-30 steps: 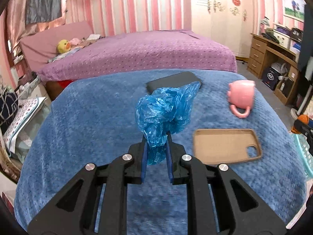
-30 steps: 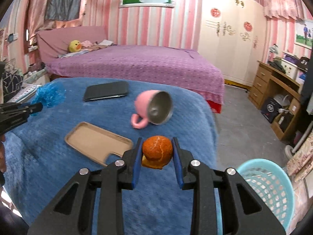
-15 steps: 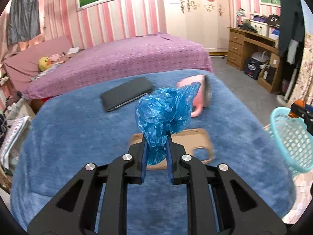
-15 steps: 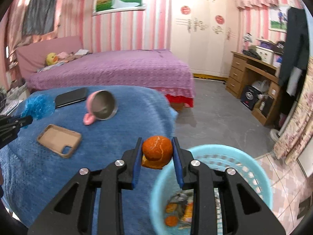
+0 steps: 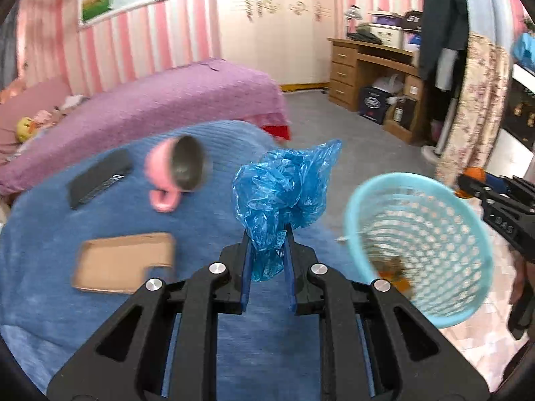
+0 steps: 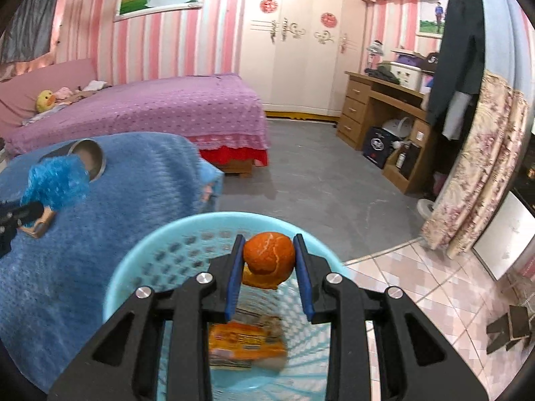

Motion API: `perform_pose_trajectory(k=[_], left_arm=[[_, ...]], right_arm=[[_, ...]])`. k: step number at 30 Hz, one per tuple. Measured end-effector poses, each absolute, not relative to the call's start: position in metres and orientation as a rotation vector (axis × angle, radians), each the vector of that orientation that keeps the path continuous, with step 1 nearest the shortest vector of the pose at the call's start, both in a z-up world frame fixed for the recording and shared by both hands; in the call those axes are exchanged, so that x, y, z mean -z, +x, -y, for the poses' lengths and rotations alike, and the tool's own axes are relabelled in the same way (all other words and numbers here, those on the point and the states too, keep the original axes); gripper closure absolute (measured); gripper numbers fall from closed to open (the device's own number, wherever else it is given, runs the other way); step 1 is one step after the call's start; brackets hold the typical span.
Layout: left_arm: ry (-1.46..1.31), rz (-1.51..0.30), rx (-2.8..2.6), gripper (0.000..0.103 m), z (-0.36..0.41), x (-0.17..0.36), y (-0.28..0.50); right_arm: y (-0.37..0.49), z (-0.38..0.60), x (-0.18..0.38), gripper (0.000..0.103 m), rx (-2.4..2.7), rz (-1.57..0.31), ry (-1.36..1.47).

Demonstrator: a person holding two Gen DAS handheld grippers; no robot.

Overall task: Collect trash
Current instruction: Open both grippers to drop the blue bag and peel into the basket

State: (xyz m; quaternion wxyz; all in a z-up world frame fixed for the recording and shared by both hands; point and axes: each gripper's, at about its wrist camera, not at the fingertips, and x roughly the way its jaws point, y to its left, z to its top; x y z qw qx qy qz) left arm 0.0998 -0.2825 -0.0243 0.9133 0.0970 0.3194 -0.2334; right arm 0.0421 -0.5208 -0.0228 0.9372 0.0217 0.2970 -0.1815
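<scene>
Right gripper point(image 6: 269, 262): closed on the orange peel point(image 6: 268, 256), held above the open mouth of the turquoise basket point(image 6: 133, 267). Basket on the floor, just beside the blue blanket point(image 6: 100, 234); wrappers and peel scraps already at the bottom.

Left gripper point(image 5: 267, 254): clamped on the crumpled blue plastic bag point(image 5: 284, 190), over the blanket edge, to the left of the basket rim and not yet above the opening.

Not trash, lying on the blanket: pink mug point(image 5: 174, 173) on its side, tan phone case point(image 5: 123, 260), dark phone point(image 5: 98, 178).

Risks from here:
1. Early release of the bag: landing on the blanket or floor. Cause: left gripper short of the rim.
2. Bag clinging to a pad or drifting sideways on release. Cause: light, springy film.
3. Collision of the 2 grippers over 1 opening. Cause: converging paths.
4. Basket tipped or pushed away. Cause: contact with its light rim.
5. Peel bouncing off the rim. Cause: release off-centre.
</scene>
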Motion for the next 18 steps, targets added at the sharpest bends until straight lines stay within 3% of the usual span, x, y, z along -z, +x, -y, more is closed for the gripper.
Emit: perform_pose_trajectory(k=[11, 14, 15, 18], left_arm=[[0.226, -0.724, 0.586, 0.084, 0.365, 0.055, 0.080], [0.234, -0.722, 0.582, 0.068, 0.375, 0.055, 0.081], [0.234, -0.719, 0.574, 0.054, 0.377, 0.054, 0.082], [0.230, -0.692, 0.542, 0.035, 0.374, 0.047, 0.086]], right_arm=[[0.029, 0.557, 0.033, 0.074, 0.393, -0.607, 0.105], [0.029, 0.561, 0.035, 0.074, 0.390, -0.608, 0.127], [0.028, 0.560, 0.037, 0.074, 0.390, -0.607, 0.131], [0.029, 0.560, 0.037, 0.074, 0.388, -0.603, 0.140]])
